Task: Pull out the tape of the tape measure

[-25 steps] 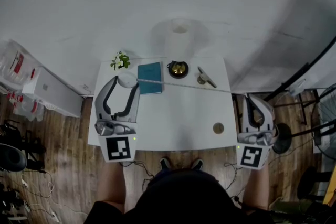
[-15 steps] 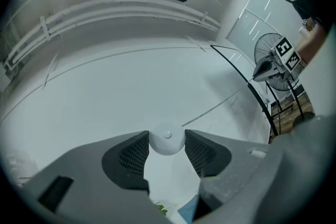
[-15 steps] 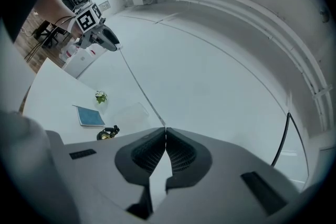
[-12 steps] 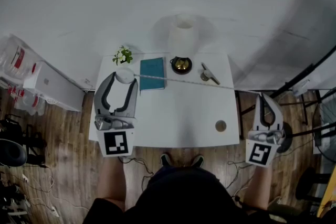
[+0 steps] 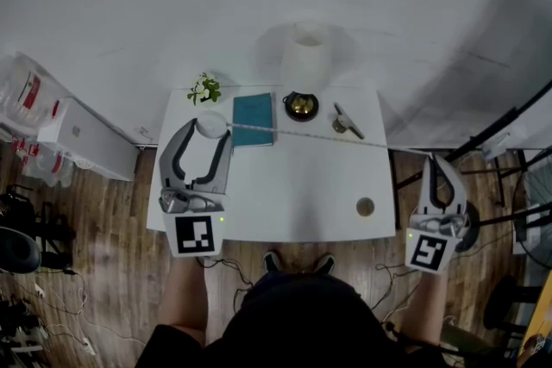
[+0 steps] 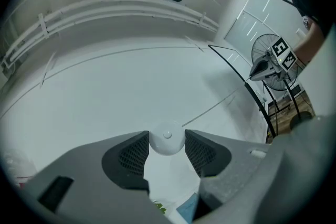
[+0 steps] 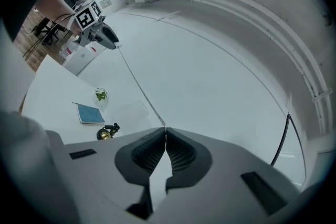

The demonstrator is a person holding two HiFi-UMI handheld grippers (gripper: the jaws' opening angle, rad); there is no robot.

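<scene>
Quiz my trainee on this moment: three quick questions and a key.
1. True or false: the right gripper has its jaws shut on the tape.
2. What sits between the jaws of the left gripper? A) teal book B) white tape measure case C) potted plant
3. Fill in: the pulled-out tape runs across the white ___.
Key: 1 true; 2 B; 3 table.
</scene>
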